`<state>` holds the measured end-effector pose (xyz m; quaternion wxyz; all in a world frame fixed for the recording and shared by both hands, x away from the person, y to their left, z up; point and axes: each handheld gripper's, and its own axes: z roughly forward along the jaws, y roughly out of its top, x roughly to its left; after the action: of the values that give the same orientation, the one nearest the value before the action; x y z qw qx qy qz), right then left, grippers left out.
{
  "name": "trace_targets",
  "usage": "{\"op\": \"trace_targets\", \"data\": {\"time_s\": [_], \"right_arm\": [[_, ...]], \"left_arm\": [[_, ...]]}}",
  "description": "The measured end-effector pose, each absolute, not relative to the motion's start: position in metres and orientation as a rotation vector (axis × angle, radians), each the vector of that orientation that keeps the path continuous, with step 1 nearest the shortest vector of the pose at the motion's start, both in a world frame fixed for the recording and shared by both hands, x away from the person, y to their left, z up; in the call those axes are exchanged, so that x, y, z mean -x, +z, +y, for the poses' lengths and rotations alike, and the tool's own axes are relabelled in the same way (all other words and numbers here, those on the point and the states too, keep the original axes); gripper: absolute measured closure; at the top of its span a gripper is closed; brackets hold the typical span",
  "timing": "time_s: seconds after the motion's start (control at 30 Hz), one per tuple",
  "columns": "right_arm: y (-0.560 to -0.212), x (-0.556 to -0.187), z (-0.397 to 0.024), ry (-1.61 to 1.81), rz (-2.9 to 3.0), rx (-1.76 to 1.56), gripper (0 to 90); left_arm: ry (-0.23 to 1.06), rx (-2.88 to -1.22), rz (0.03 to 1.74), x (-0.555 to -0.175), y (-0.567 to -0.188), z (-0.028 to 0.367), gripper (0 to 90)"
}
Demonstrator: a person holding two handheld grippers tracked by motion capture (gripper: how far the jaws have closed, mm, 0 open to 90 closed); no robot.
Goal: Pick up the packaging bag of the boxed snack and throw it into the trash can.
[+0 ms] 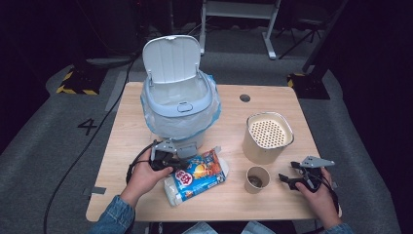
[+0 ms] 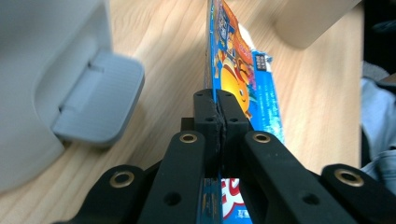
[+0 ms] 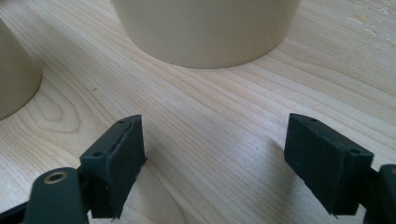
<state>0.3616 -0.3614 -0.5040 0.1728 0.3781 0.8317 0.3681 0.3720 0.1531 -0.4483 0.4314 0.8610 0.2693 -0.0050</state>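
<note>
Left tongs (image 2: pixel 217 126) are clenched on the thin edge of a blue and orange snack packet (image 1: pixel 197 176), their jaws pressed together with only the flat film between them. In the left gripper view the packet runs straight ahead from the jaw tips, and the grey foot pedal (image 2: pixel 100 102) of a lidded bin (image 1: pixel 178 97) sits just to their left. From the high view the packet appears to lie on the bench (image 1: pixel 229 200) in front of the bin, whose lid stands open over a plastic liner.

Right tongs (image 3: pixel 212 161) are released, jaws wide apart over bare wood, holding nothing. Ahead of them stands a tall beige canister (image 1: pixel 267 136) with a perforated top, and to their left a small paper cup (image 1: pixel 256 179).

Judging by its look, the packet is light and soft, with a slick printed skin that crumples rather than resists. Its sealed edge is probably the best place to pinch, being flat and doubled; gripping the puffed middle would likely crush the contents or let the film slide. Held by one edge it should hang and sway, so it wants a steady carry.
</note>
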Motion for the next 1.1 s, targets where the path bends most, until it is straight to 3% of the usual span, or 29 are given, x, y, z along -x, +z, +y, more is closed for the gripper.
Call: {"op": "trace_targets", "data": {"time_s": [0.37, 1.1], "right_arm": [[-0.504, -0.362, -0.361, 1.044, 2.359, -1.073, 20.5], [-0.504, -0.361, -0.361, 1.044, 2.359, -1.072, 20.4]], "left_arm": [[0.003, -2.04, 0.62, -0.365, -0.415, 0.159, 88.9], [0.212, -1.811, 0.544, -0.362, -0.337, 0.17, 88.9]]}}
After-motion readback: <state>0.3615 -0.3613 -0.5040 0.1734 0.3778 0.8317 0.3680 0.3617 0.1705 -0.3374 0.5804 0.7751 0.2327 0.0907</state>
